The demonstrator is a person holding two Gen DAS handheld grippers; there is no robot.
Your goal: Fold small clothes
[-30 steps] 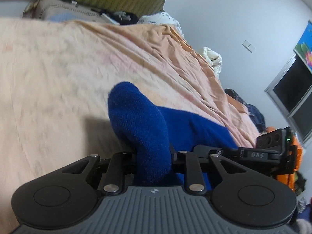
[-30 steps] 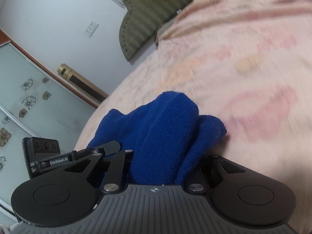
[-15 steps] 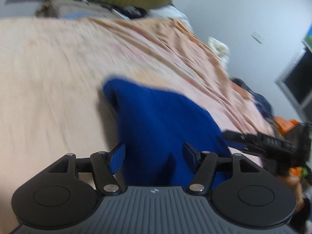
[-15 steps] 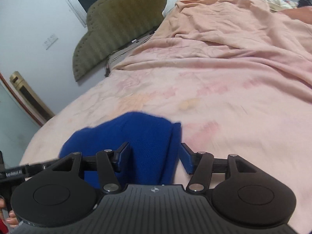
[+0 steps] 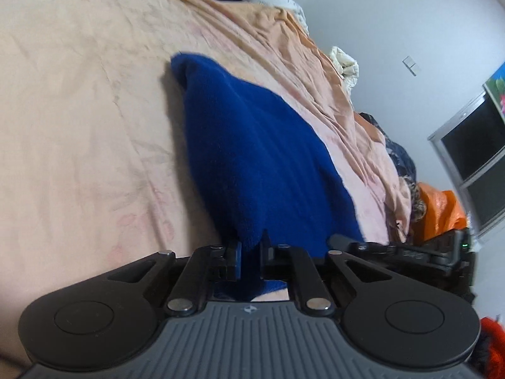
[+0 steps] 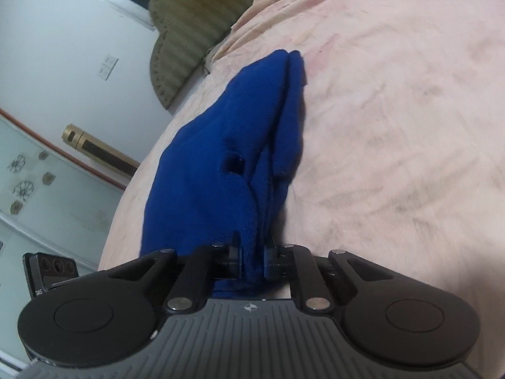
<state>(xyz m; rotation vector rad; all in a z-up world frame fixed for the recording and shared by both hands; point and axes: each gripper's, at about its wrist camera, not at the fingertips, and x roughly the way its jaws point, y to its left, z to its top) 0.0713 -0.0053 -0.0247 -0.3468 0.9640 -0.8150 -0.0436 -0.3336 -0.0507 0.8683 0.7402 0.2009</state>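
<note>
My left claw [image 5: 251, 257] is clamped on the near edge of the blue cloth [image 5: 262, 154]. My right claw [image 6: 252, 260] is closing, its jaws drawing in on the other near edge, cloth [image 6: 227, 170] pinched between them. The cloth runs straight ahead of both claws, folded lengthwise, its far end resting on the bed [image 5: 79, 110]. A headboard [image 6: 186, 34] stands ahead-left of my right claw. An orange bag [image 5: 442, 211] sits to the right of my left claw.
</note>
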